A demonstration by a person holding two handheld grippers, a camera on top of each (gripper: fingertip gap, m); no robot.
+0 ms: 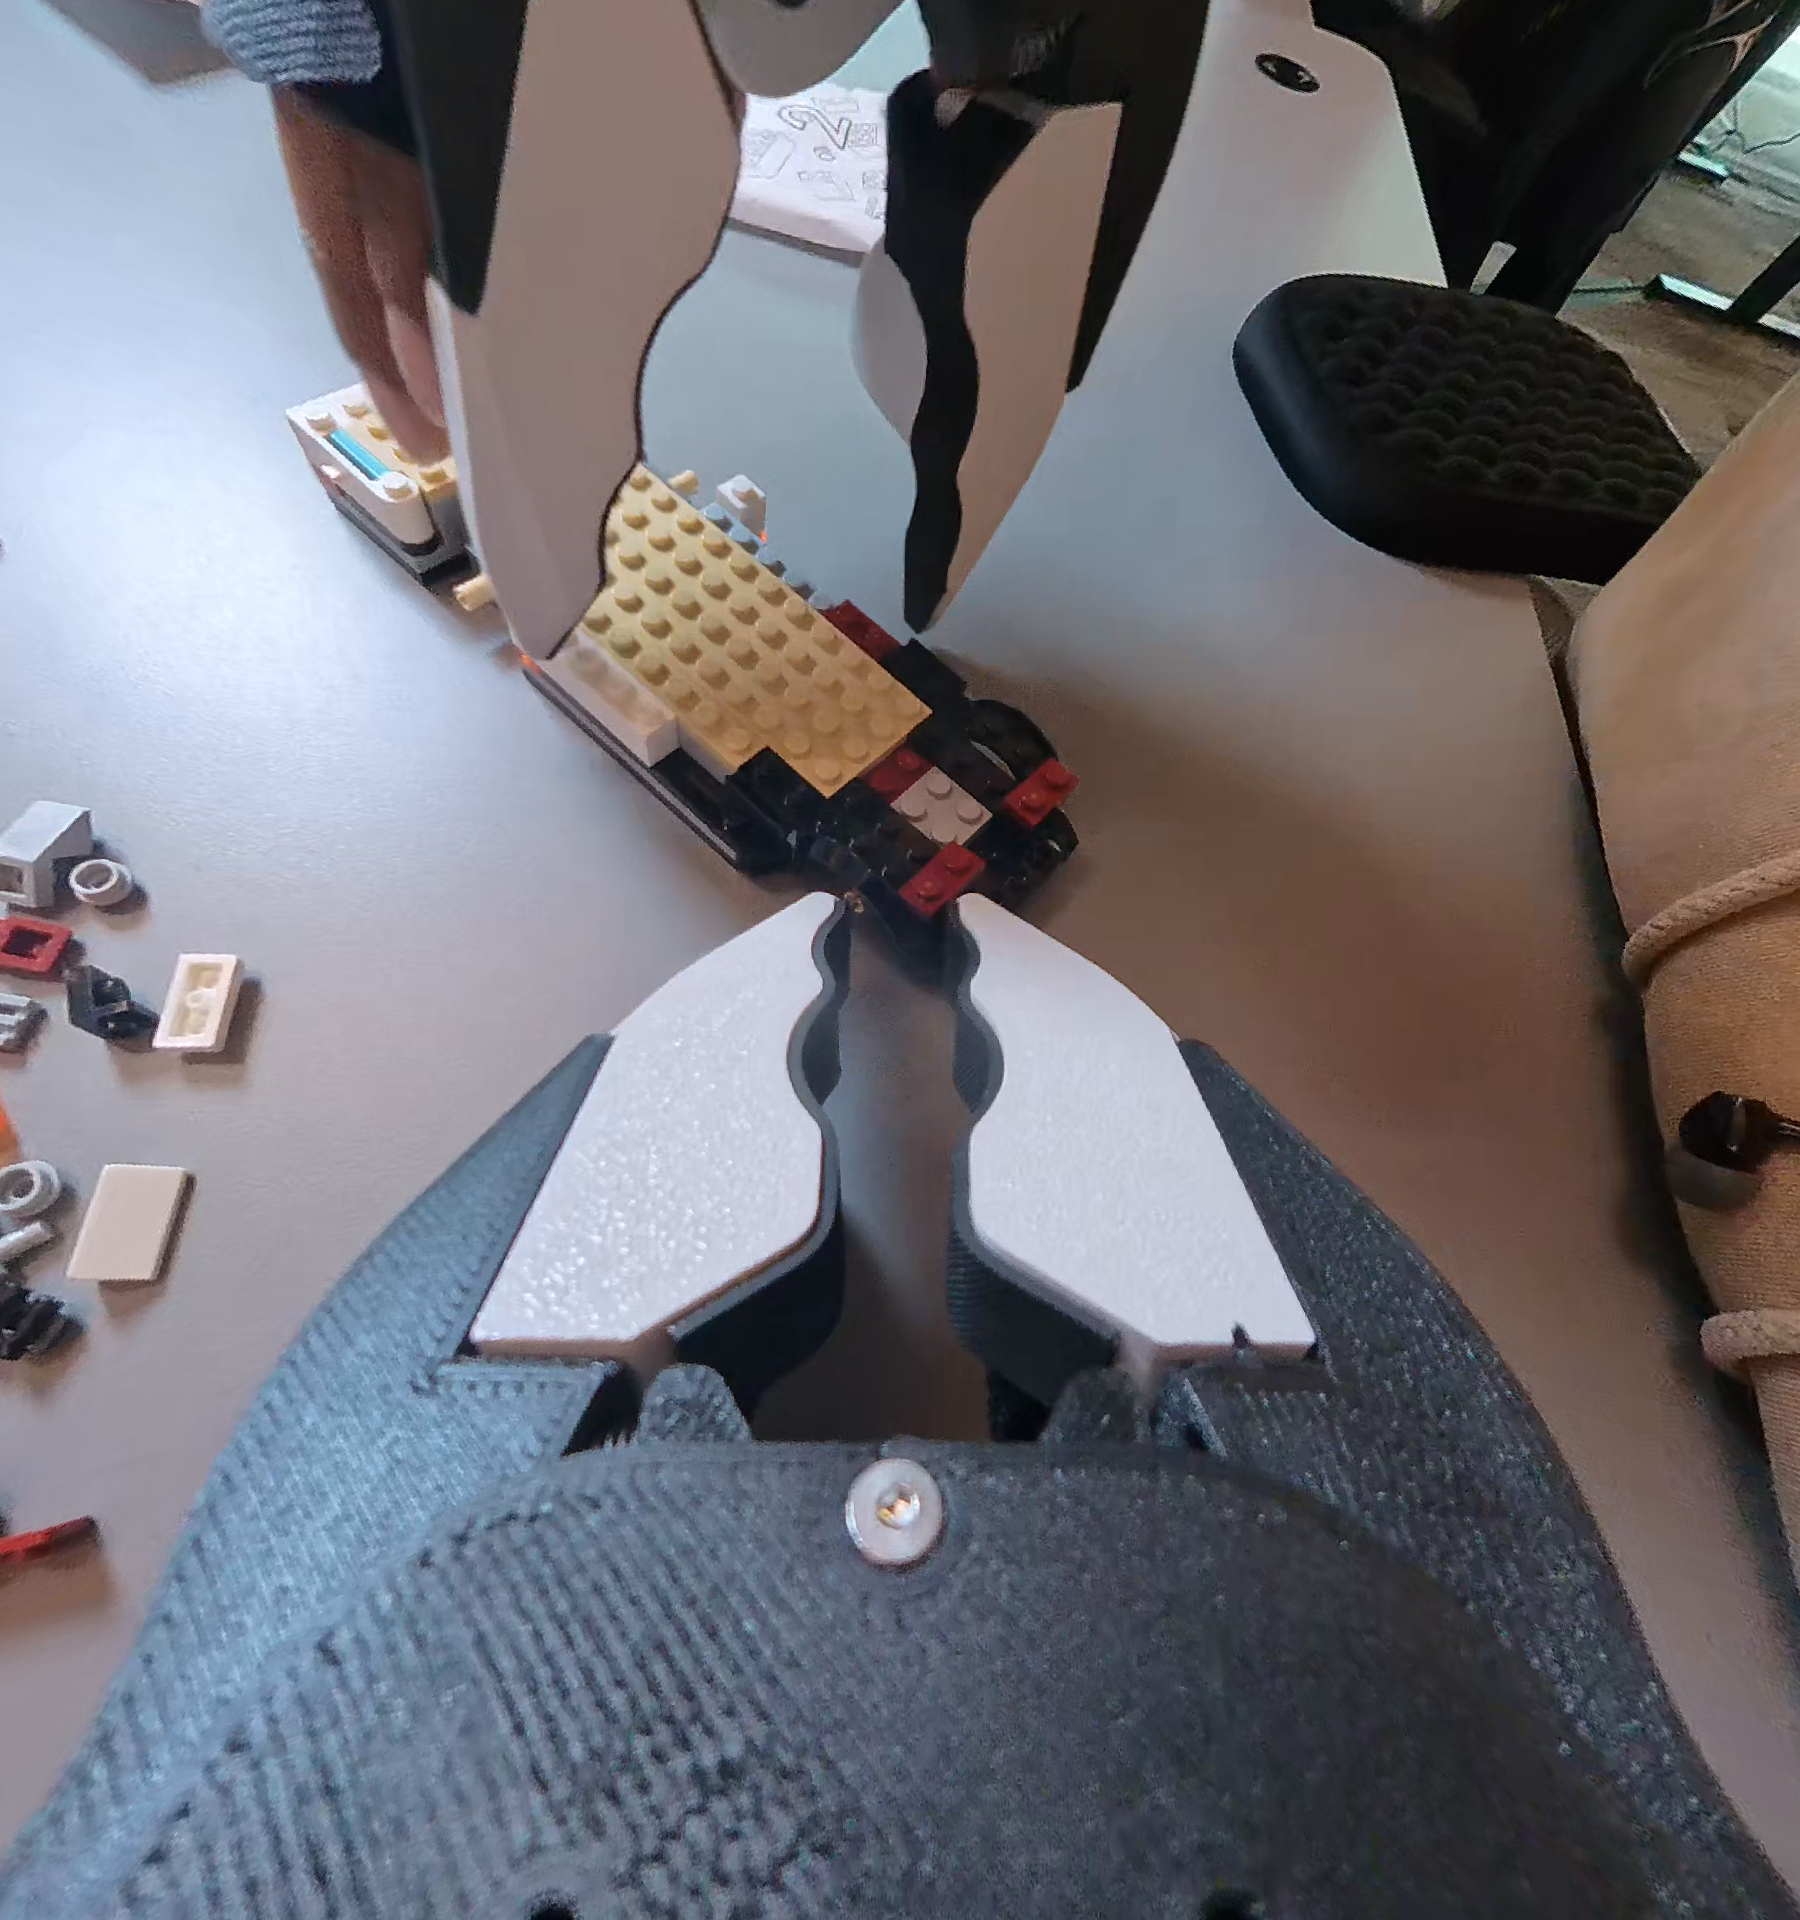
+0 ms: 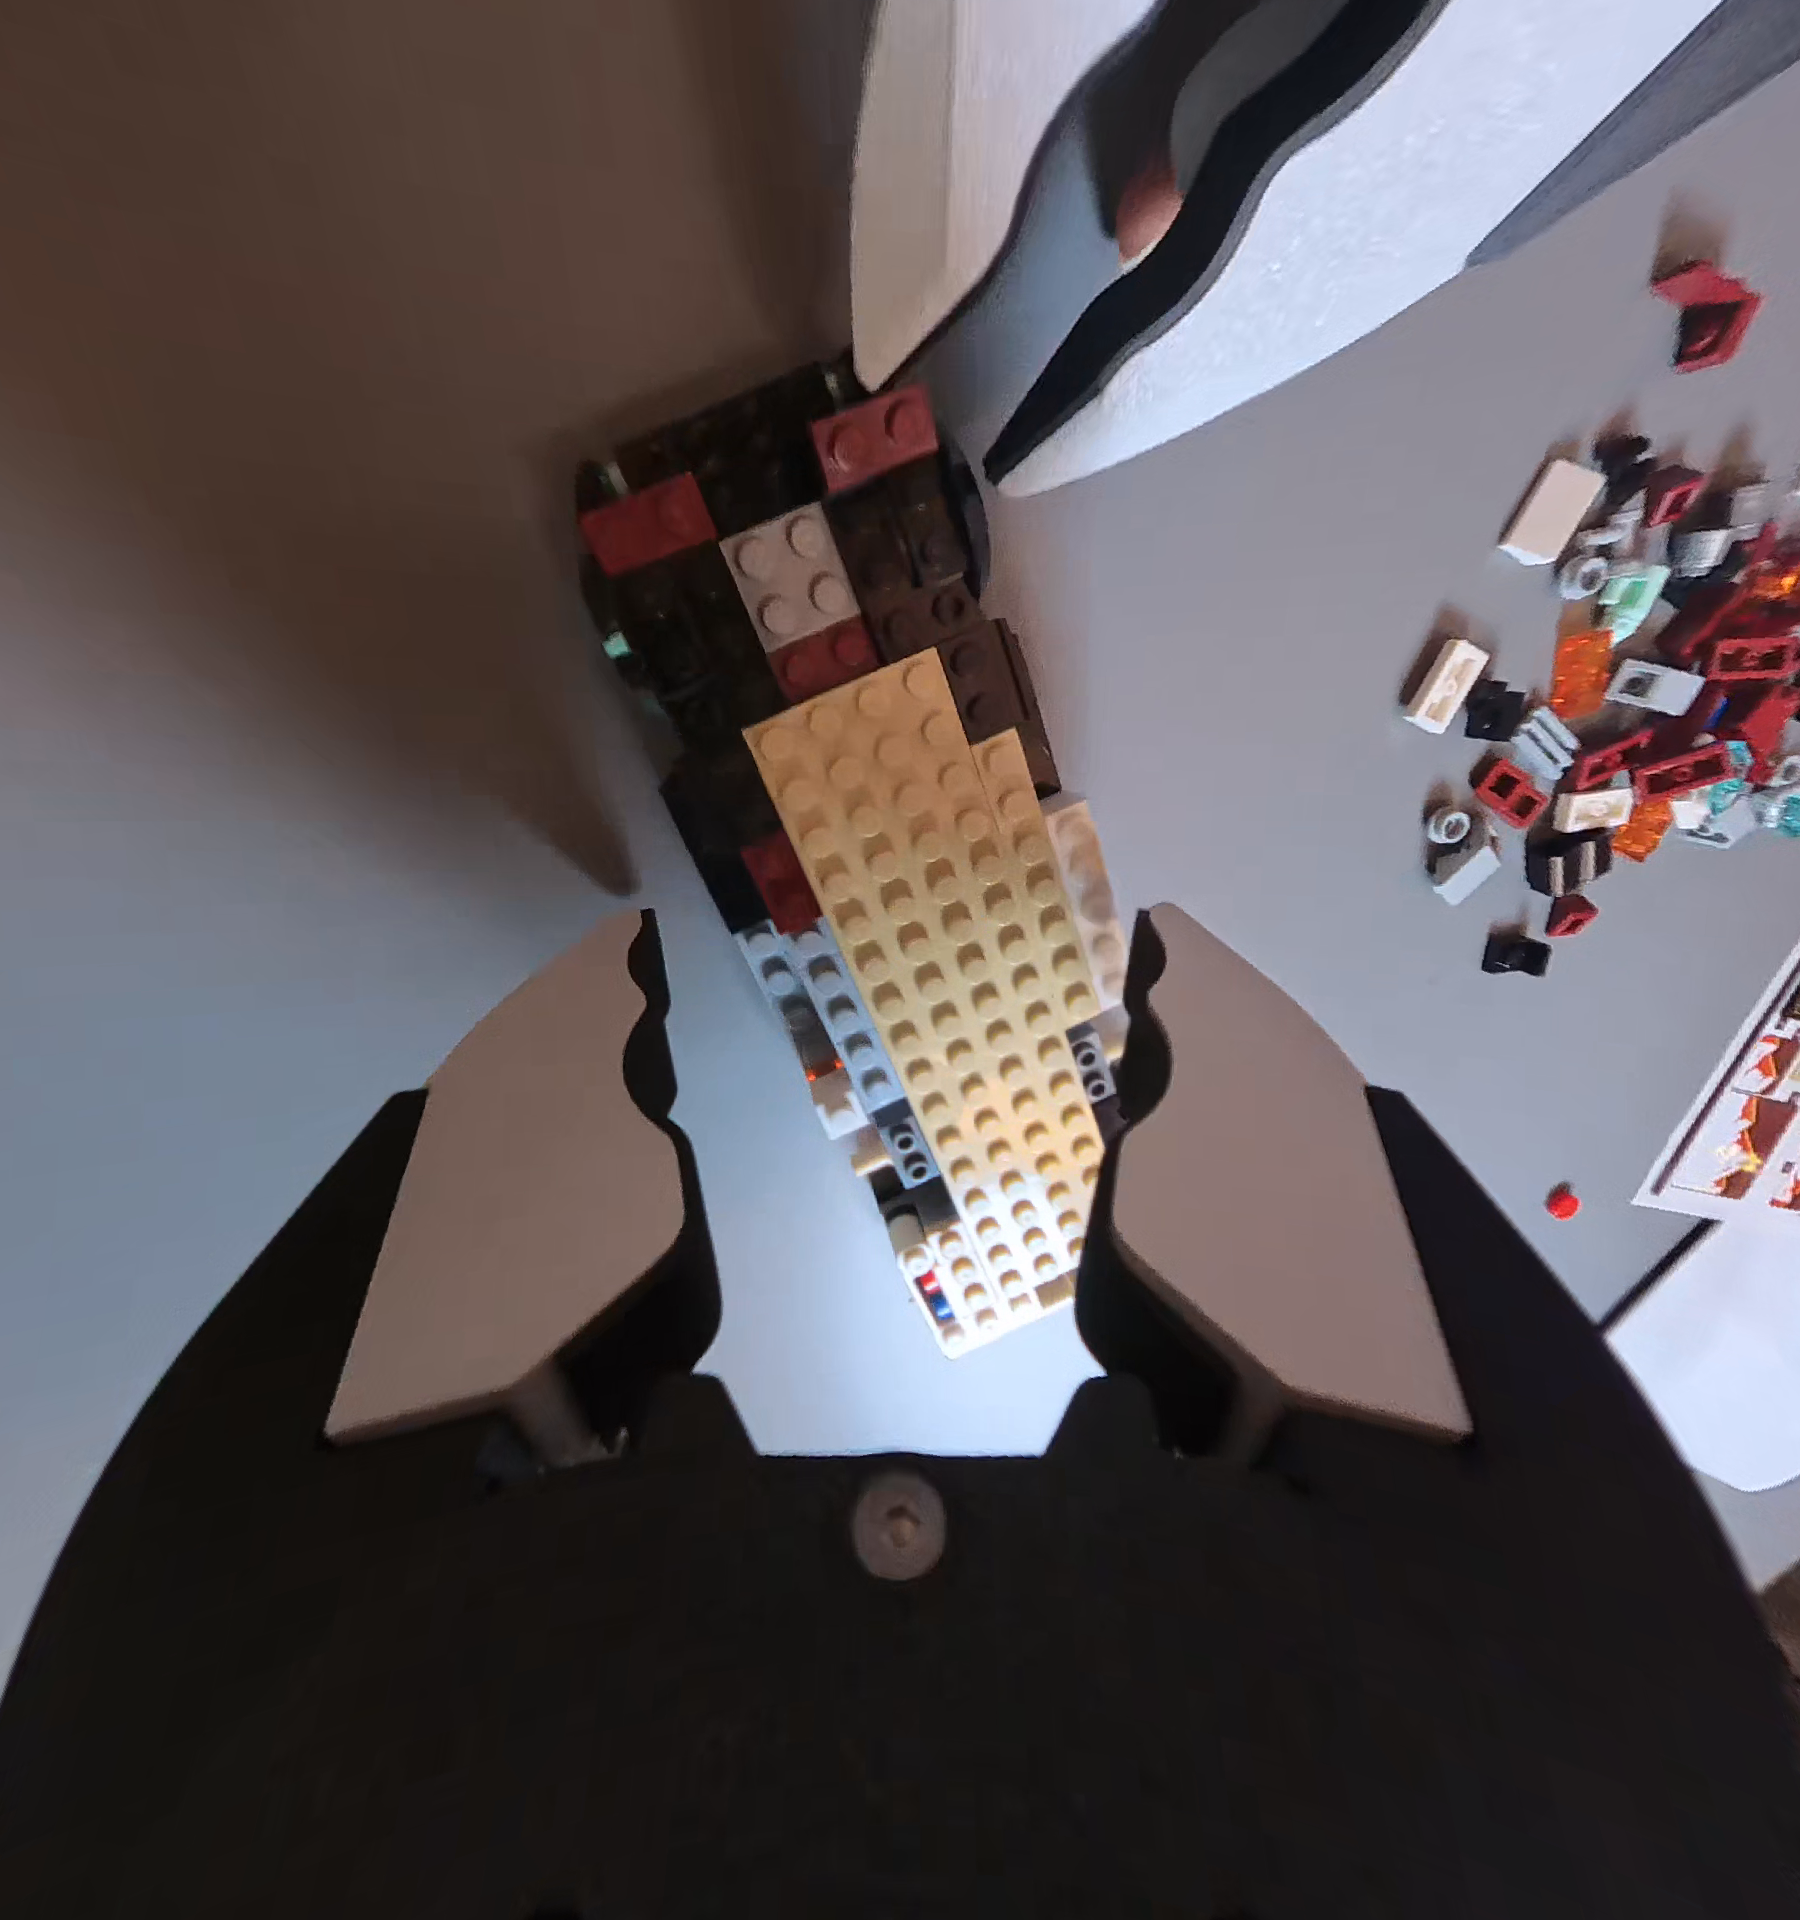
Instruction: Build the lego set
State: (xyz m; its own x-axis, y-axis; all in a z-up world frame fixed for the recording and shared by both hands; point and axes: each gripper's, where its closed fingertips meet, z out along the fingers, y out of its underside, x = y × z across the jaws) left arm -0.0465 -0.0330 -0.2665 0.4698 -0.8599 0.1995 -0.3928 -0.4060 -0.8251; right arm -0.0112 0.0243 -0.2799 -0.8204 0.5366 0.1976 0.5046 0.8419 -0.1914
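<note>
Your left gripper (image 1: 901, 914) pinches the brick model's (image 1: 771, 665) black front end | your right gripper (image 2: 896, 935) hangs wide open above its tan plate (image 2: 937, 914), gripping nothing | sticker sheet (image 2: 1779, 1091) beside loose bricks (image 2: 1685, 707); print unreadable.

Loose bricks (image 2: 1696, 717), sticker sheet (image 2: 1779, 1101), black cushioned chair seat (image 1: 1457, 426), beige sofa arm (image 1: 1727, 748).

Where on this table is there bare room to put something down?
Bare table lies between the brick model and the black cushion, and left of the model up to the loose bricks. The brick pile and sticker sheet crowd the rest.
</note>
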